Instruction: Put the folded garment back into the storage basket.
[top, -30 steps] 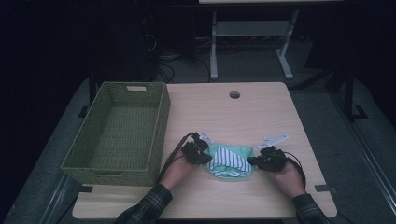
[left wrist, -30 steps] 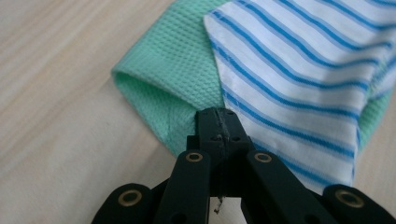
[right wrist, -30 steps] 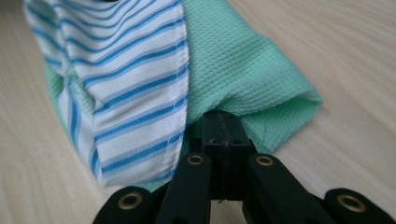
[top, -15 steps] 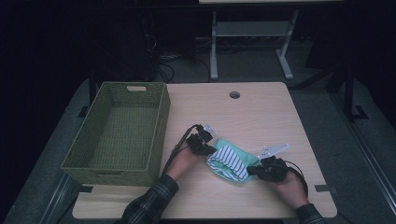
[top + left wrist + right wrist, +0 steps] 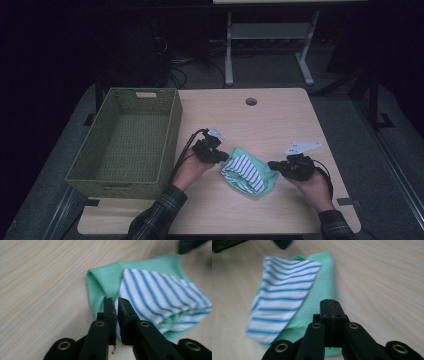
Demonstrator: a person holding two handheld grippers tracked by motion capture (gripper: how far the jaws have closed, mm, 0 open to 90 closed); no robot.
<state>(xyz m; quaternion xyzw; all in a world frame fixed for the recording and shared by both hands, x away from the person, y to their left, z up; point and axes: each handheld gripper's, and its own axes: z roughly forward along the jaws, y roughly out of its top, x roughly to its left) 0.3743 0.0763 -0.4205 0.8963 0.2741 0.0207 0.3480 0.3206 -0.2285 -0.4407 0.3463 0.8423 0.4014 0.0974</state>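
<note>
Basket: green woven basket [image 5: 125, 142] stands on the table's [image 5: 280, 117] left side, at about 9 o'clock from the cloth, its near wall level with the left forearm; its inside looks bare in the high view.
Left gripper: left gripper [image 5: 223, 156] [image 5: 117, 304] sits just right of the basket, at the cloth's 10 o'clock edge; in the left gripper view its jaws stand a thin slit apart with the cloth's white edge running between them, so it has the cloth pinched. A dark cable loops from it back toward the basket side.
Cloth: cloth [image 5: 248, 171] [image 5: 160, 293] [image 5: 287, 293] lies on the bare wood between the two grippers, at the table's 6 o'clock half; it is mint green with a white panel striped in blue folded over on top, the green showing around the stripes.
Right gripper: right gripper [image 5: 271, 164] [image 5: 332, 305] is at the cloth's 3 o'clock edge, held in the right hand [image 5: 315, 185]; in the right gripper view its jaws are pressed together with no gap, over the green fabric, and whether any cloth is caught between them I cannot tell.
Table hole: round hole [image 5: 251, 101] sits at 12 o'clock, well apart from the cloth.
</note>
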